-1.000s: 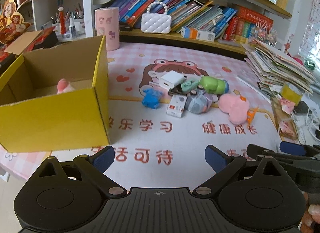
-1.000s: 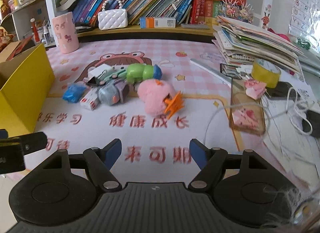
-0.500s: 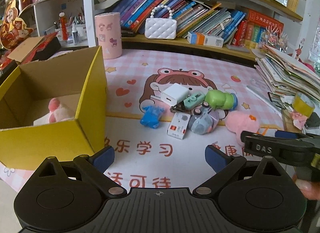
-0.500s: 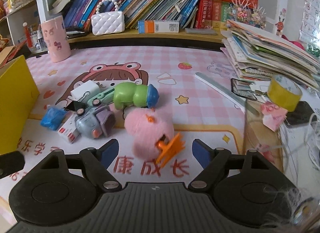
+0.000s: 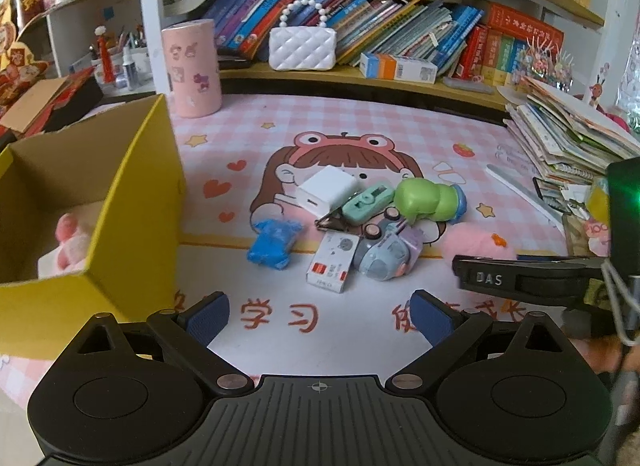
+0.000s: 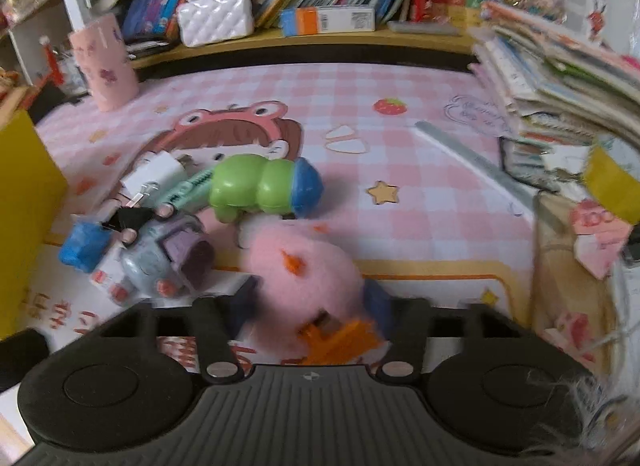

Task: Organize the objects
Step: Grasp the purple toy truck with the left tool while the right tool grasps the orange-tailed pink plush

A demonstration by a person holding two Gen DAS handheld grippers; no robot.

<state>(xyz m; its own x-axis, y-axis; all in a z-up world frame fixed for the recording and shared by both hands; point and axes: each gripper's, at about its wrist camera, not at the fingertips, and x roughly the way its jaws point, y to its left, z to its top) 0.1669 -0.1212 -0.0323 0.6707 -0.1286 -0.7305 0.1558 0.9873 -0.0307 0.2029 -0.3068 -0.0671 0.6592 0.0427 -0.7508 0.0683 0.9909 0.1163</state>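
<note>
Pink checked desk mat with cartoon girl print (image 5: 360,125) covers the work surface. At 12 o'clock: low wooden shelf board (image 5: 360,79) packed with leaning books, white quilted handbag with pearl handle (image 5: 302,45) in front of them. At 10 o'clock: white shelving unit (image 5: 100,25) holding pens. At 2 o'clock: slumped stack of paper booklets (image 5: 568,133). Soft, even daylight

One yellow box (image 5: 132,201), two pink plush toys (image 6: 304,266), perhaps six small trinkets (image 5: 328,189).

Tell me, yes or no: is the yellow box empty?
No. In the left wrist view a pink plush toy lies inside the yellow box, showing behind its front wall.
</note>
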